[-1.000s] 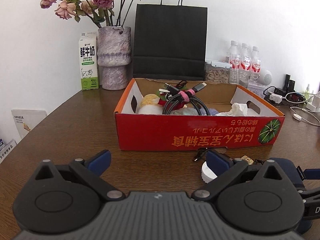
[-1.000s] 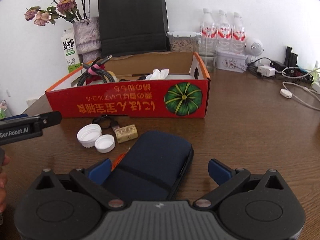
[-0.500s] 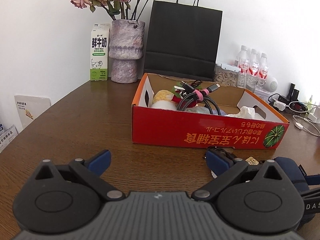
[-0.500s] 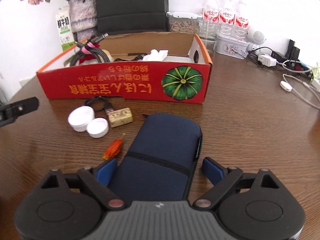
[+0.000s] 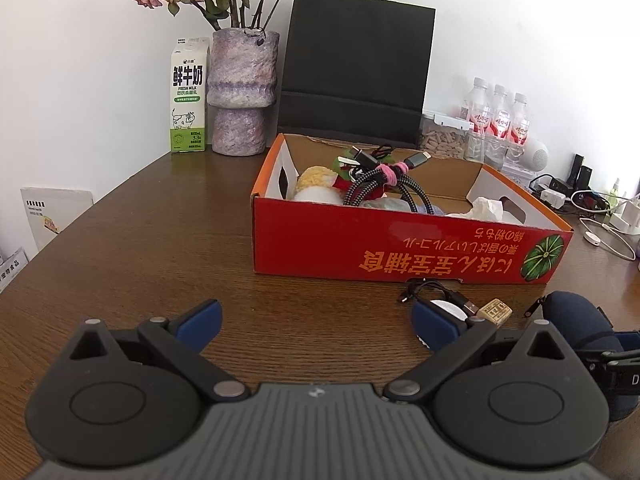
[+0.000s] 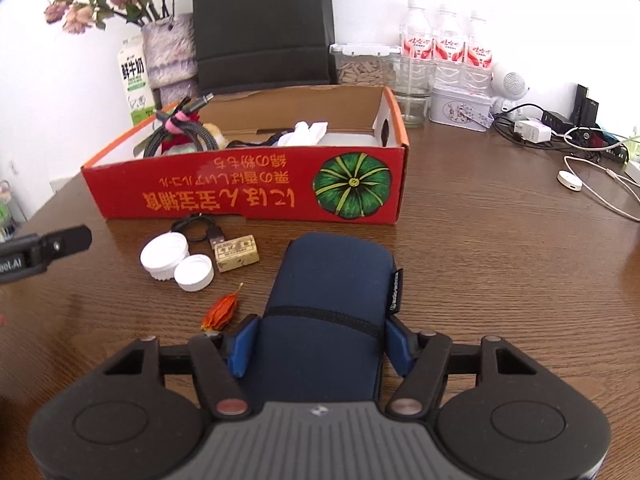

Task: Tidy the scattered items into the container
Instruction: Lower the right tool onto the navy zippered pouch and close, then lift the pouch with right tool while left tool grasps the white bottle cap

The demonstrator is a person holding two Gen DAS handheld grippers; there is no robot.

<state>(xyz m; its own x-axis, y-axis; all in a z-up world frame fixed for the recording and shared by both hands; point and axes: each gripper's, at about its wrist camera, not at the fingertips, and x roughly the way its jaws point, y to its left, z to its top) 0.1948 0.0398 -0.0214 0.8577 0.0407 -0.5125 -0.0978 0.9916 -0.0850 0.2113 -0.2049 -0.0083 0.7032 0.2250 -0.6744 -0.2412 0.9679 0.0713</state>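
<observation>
- Right wrist view: the right gripper [image 6: 320, 350] sits at lower centre of the frame, its blue pads [image 6: 243, 346] pressed against both flanks of a navy pouch [image 6: 332, 280]. The jaws have just been closing, with the pouch between them.
- The navy pouch is a soft, oblong fabric case with a dark seam across it and a small tag on its right edge; it lies on the wooden table [image 6: 500, 260], running from the jaws up toward mid-frame.
- Left of the pouch lie an orange scrap [image 6: 222, 312], two white caps [image 6: 176, 260], a tan block [image 6: 237, 253] and a small black cable [image 6: 200, 229].
- Above them stands the red box [image 6: 248, 196], open-topped, with a green pumpkin print; a braided cable bundle [image 6: 180, 136] and white tissue [image 6: 306, 133] are inside.
- Left wrist view: the left gripper [image 5: 316, 320] has its jaws spread wide over bare table at lower frame, nothing between them; the box is in mid-frame.
</observation>
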